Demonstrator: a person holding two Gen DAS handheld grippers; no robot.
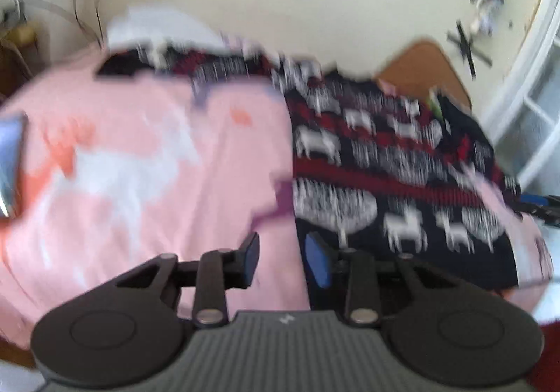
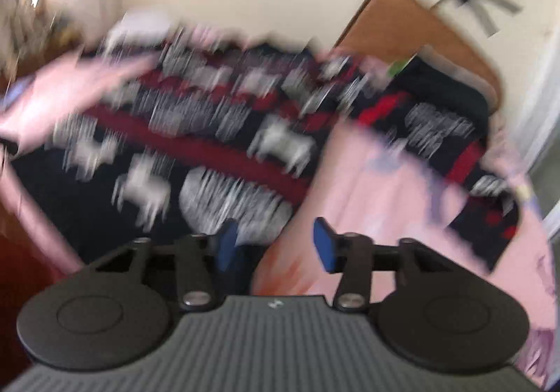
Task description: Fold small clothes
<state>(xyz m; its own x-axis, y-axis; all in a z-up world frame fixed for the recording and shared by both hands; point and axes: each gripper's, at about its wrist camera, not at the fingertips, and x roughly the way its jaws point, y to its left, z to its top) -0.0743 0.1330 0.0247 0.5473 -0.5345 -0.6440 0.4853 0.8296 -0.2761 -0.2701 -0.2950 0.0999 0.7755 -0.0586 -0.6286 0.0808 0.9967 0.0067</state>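
Observation:
A pink garment (image 1: 140, 164) with a white and orange print lies spread on the bed, filling the left half of the left wrist view. Its right edge runs along a black, red and white animal-patterned blanket (image 1: 385, 154). My left gripper (image 1: 283, 252) hovers over that edge, open, with nothing pinched between its blue pads (image 1: 252, 253). In the right wrist view the blanket (image 2: 196, 147) lies to the left and the pink garment (image 2: 378, 189) to the right. My right gripper (image 2: 275, 241) stands open above the boundary between them, holding nothing. Both views are blurred.
A wooden headboard (image 1: 427, 70) (image 2: 420, 42) stands against the cream wall behind the bed. A white pillow (image 1: 157, 24) sits at the far end. A glossy flat object (image 1: 10, 161) lies at the left edge on the pink cloth. A white door frame (image 1: 532, 77) is on the right.

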